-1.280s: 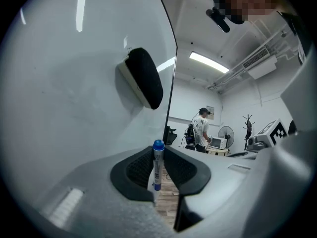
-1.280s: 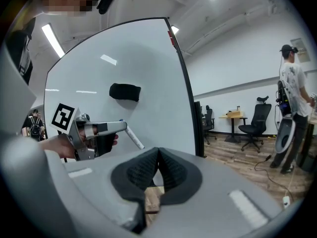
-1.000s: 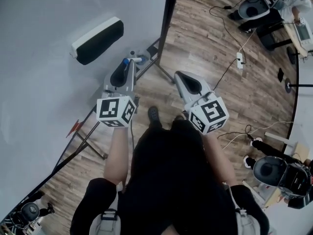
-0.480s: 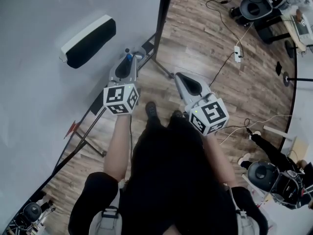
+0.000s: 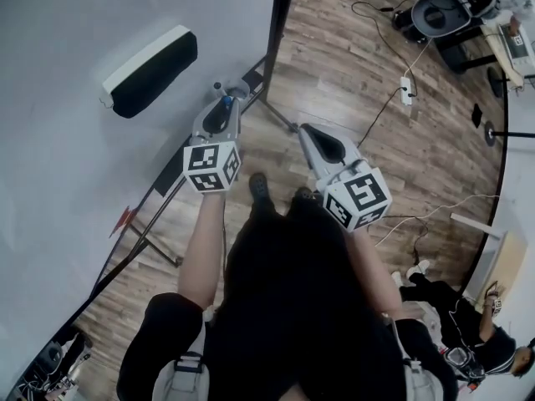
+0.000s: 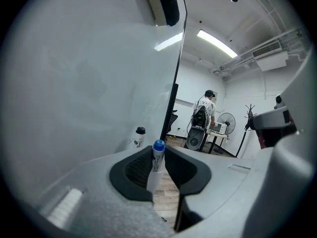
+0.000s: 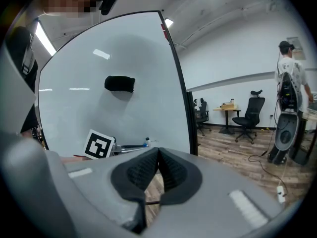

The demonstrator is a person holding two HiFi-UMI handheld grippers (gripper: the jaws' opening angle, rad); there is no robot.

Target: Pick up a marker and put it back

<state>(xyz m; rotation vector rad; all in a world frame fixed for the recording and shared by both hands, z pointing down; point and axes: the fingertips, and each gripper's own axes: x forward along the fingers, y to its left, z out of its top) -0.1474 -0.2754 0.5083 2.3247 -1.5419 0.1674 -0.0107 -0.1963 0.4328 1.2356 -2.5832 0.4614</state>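
A white marker with a blue cap (image 6: 156,163) stands upright between the dark pads of my left gripper (image 6: 158,151). The pads touch its barrel on both sides while the jaws are opening slightly. In the head view the left gripper (image 5: 221,105) reaches toward the lower edge of the whiteboard (image 5: 75,157), and the marker's blue cap (image 5: 226,101) shows at its tip. My right gripper (image 5: 306,130) hangs over the wood floor to the right, apart from the board. In its own view the right gripper (image 7: 158,155) is shut, pads together, holding nothing.
A black eraser (image 5: 150,71) sticks to the whiteboard. A small white bottle (image 6: 139,137) sits by the board's foot. The black stand frame (image 5: 280,23) runs along the board's edge. A power strip and cables (image 5: 408,98) lie on the floor. A person (image 6: 205,110) stands far off.
The left gripper has moved forward toward the whiteboard's lower edge with the marker still in it. The right gripper has hardly moved.
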